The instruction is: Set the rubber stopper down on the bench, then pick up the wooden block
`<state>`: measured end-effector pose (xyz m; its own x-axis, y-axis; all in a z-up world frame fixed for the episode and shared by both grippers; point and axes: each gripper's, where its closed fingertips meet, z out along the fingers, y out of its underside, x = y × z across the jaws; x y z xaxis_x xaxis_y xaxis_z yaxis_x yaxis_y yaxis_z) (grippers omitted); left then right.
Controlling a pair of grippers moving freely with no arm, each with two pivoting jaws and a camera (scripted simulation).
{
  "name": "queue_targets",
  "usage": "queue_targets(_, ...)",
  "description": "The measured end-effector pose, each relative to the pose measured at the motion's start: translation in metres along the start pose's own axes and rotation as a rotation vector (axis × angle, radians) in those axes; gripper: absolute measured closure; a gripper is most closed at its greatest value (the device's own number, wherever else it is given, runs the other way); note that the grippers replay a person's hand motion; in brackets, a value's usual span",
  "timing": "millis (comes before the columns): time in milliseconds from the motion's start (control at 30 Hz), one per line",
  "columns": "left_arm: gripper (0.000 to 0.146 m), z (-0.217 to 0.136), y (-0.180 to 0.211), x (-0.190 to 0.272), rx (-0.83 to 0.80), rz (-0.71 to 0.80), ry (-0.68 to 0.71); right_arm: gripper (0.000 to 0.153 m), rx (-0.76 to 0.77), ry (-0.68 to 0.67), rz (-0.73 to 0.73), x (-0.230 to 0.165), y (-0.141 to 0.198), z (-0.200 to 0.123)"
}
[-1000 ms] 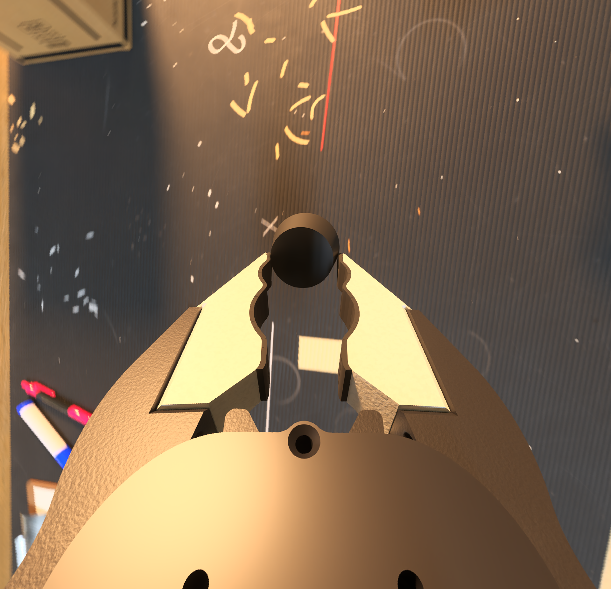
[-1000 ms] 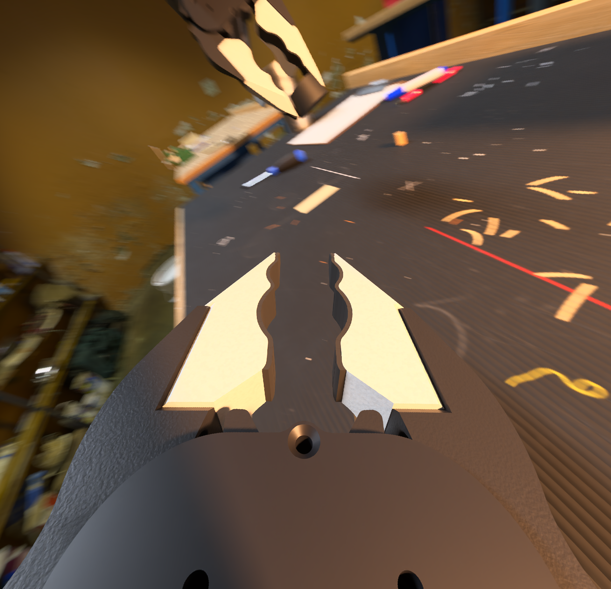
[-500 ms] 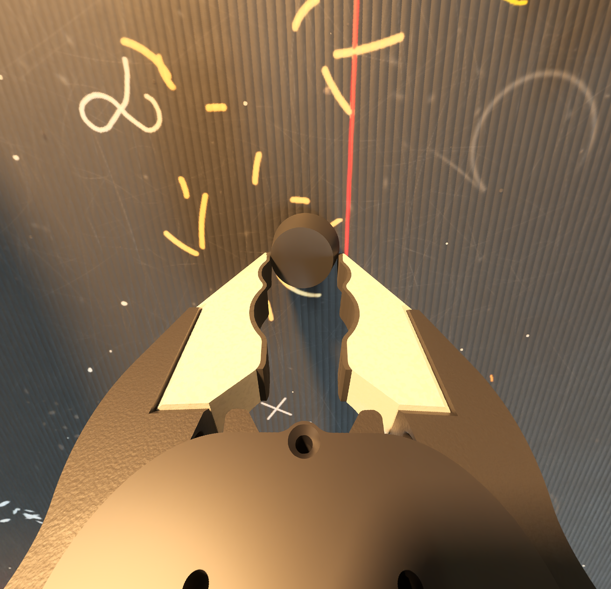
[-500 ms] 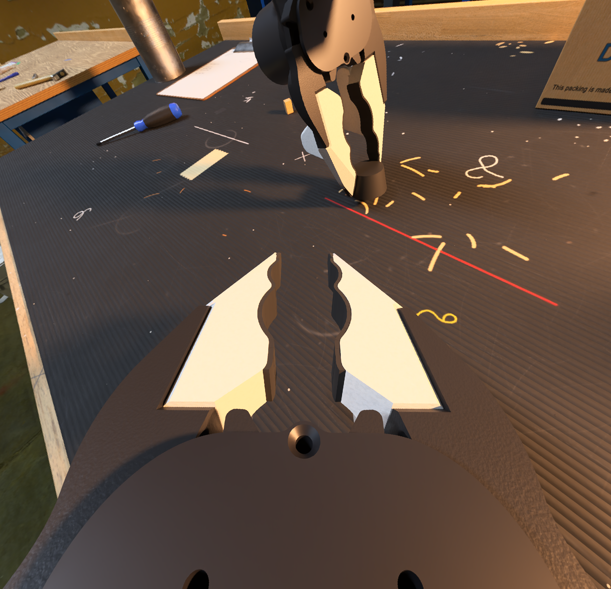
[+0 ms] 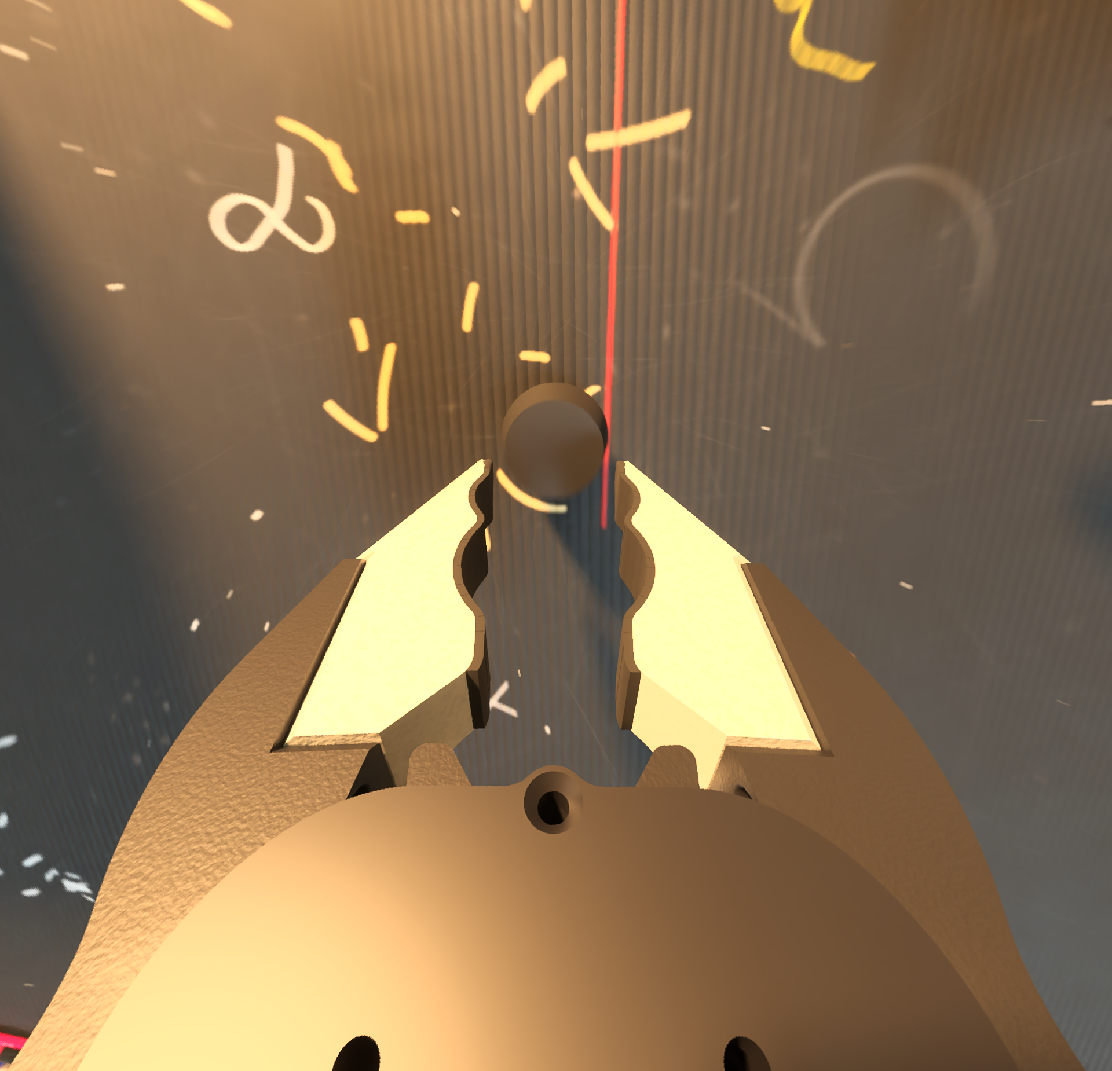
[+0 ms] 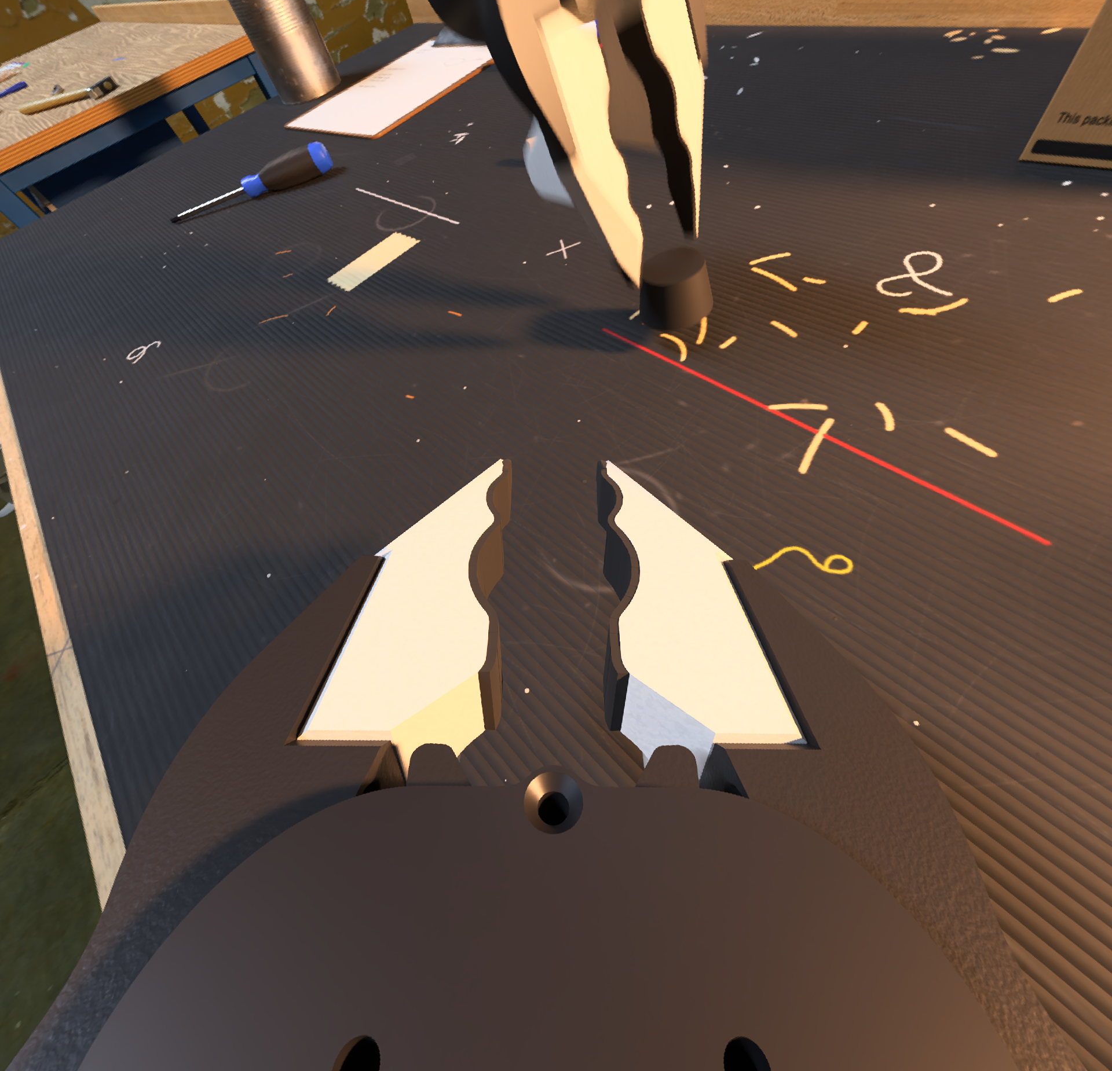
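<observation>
Currently, the rubber stopper [image 5: 553,440] is seen standing upright on the dark ribbed bench [image 6: 301,471], wide base down, just beside the end of a red line [image 6: 842,440] and among yellow chalk marks [image 5: 385,380]. The left gripper [image 5: 553,471] is positioned directly above it with its fingers spread apart; a gap is visible on each side between the fingertips and the stopper, so nothing is grasped. In the right wrist view the left gripper [image 6: 662,242] is shown blurred, its tips just above the stopper [image 6: 674,290]. The right gripper [image 6: 553,471] is held low over the bench, its fingers parted and empty. A screwdriver [image 6: 271,179], a strip of tape [image 6: 373,260], a metal cylinder [image 6: 277,25] and a cardboard box [image 6: 1077,98] are located farther off. The wooden block cannot be identified in either view.
</observation>
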<state>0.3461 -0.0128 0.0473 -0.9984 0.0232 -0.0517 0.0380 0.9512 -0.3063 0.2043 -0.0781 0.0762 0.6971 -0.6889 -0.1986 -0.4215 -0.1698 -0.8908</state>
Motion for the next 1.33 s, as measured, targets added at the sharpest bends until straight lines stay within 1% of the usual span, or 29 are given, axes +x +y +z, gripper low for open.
queue_targets(67, 0.101, -0.050, 0.000, -0.001, 0.134, -0.054, -0.007, 0.125, -0.008, -0.009, -0.001, -0.001, 0.003, 0.001)
queue_targets(133, 0.098, -0.109, 0.018, -0.010, 0.253, -0.125, -0.063, 0.125, -0.014, -0.014, -0.004, -0.003, 0.005, 0.001)
queue_targets(200, 0.097, -0.156, 0.056, -0.028, 0.309, -0.234, -0.142, 0.125, -0.011, -0.022, 0.001, -0.004, 0.005, 0.002)
queue_targets(267, 0.096, -0.180, 0.112, -0.055, 0.270, -0.401, -0.239, 0.125, -0.004, -0.031, 0.009, -0.005, 0.003, 0.002)
queue_targets(300, 0.096, -0.182, 0.140, -0.068, 0.234, -0.503, -0.275, 0.125, -0.001, -0.034, 0.010, -0.006, 0.002, 0.003)
queue_targets(367, 0.096, -0.171, 0.187, -0.086, 0.168, -0.701, -0.302, 0.125, -0.001, -0.032, 0.003, -0.007, 0.001, 0.004)
queue_targets(433, 0.095, -0.146, 0.221, -0.095, 0.088, -0.830, -0.297, 0.125, -0.001, -0.027, -0.009, -0.009, 0.001, 0.005)
queue_targets(467, 0.095, -0.133, 0.231, -0.098, 0.054, -0.868, -0.290, 0.125, 0.001, -0.025, -0.014, -0.009, 0.000, 0.006)
queue_targets(533, 0.095, -0.106, 0.244, -0.104, 0.009, -0.946, -0.271, 0.125, -0.002, -0.027, -0.022, -0.011, 0.001, 0.007)
queue_targets(633, 0.096, -0.075, 0.250, -0.114, -0.028, -1.042, -0.227, 0.125, -0.014, -0.022, -0.037, -0.013, 0.002, 0.008)
queue_targets(767, 0.097, -0.051, 0.248, -0.122, -0.031, -1.141, -0.184, 0.125, -0.010, -0.016, -0.054, -0.014, 0.001, 0.006)
queue_targets(800, 0.098, -0.048, 0.249, -0.124, -0.039, -1.154, -0.190, 0.125, -0.008, -0.012, -0.056, -0.014, 0.001, 0.005)
queue_targets(900, 0.109, -0.042, 0.256, -0.122, -0.091, -1.185, -0.190, 0.125, -0.005, -0.011, -0.049, -0.012, 0.000, 0.003)
queue_targets(933, 0.115, -0.041, 0.257, -0.122, -0.096, -1.178, -0.199, 0.125, -0.005, -0.013, -0.046, -0.012, 0.001, 0.003)
queue_targets(1000, 0.136, -0.040, 0.258, -0.120, -0.124, -1.148, -0.210, 0.125, -0.006, -0.016, -0.039, -0.011, 0.001, 0.003)
queue_targets(1133, 0.136, -0.046, 0.258, -0.121, -0.153, -1.079, -0.244, 0.125, -0.003, -0.024, -0.029, -0.011, 0.001, 0.002)
queue_targets(1167, 0.136, -0.053, 0.257, -0.122, -0.128, -1.070, -0.268, 0.125, -0.002, -0.022, -0.032, -0.011, 0.001, 0.001)
queue_targets(1233, 0.136, -0.077, 0.249, -0.121, -0.006, -1.043, -0.304, 0.125, 0.006, -0.012, -0.040, -0.009, -0.001, -0.001)
queue_targets(1300, 0.136, -0.108, 0.233, -0.113, 0.183, -1.008, -0.333, 0.126, 0.019, -0.012, -0.037, -0.008, -0.004, -0.002)
queue_targets(1333, 0.136, -0.122, 0.221, -0.107, 0.319, -0.974, -0.318, 0.126, 0.030, -0.020, -0.027, -0.007, -0.006, -0.001)
